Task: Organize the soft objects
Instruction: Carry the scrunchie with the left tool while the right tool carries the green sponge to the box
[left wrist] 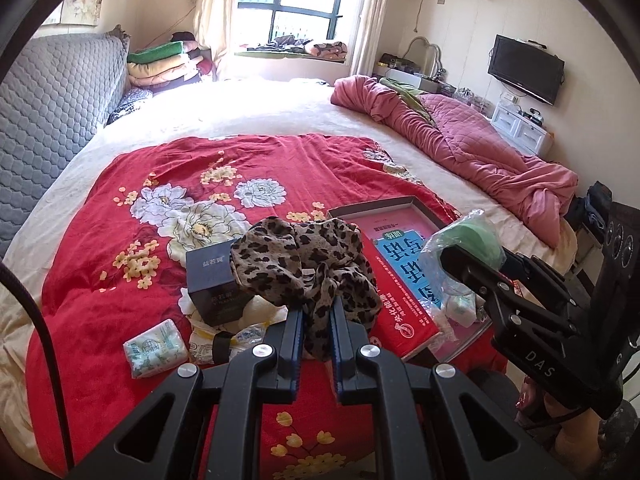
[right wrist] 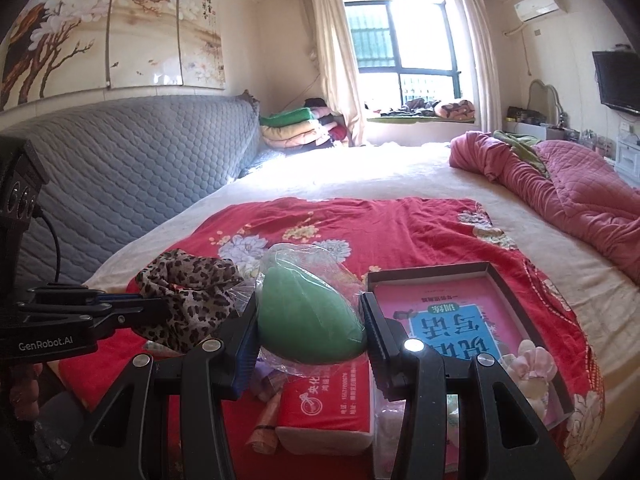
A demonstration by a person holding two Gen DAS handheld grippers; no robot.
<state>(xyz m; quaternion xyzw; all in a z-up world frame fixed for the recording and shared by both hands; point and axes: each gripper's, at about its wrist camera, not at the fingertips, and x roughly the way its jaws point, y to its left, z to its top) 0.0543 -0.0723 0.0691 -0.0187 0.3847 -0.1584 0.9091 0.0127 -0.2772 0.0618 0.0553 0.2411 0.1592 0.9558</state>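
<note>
My left gripper is shut on a leopard-print scarf, bunched and lifted over the red floral blanket; the scarf also shows in the right wrist view. My right gripper is shut on a green soft object wrapped in clear plastic, held above the red tissue pack. In the left wrist view the green object sits at the right, over the open box with a pink and blue booklet.
On the blanket lie a dark blue box, a small tissue packet and crumpled wrappers. A pink quilt is heaped at the right. A grey padded headboard runs along the left. Folded blankets are stacked by the window.
</note>
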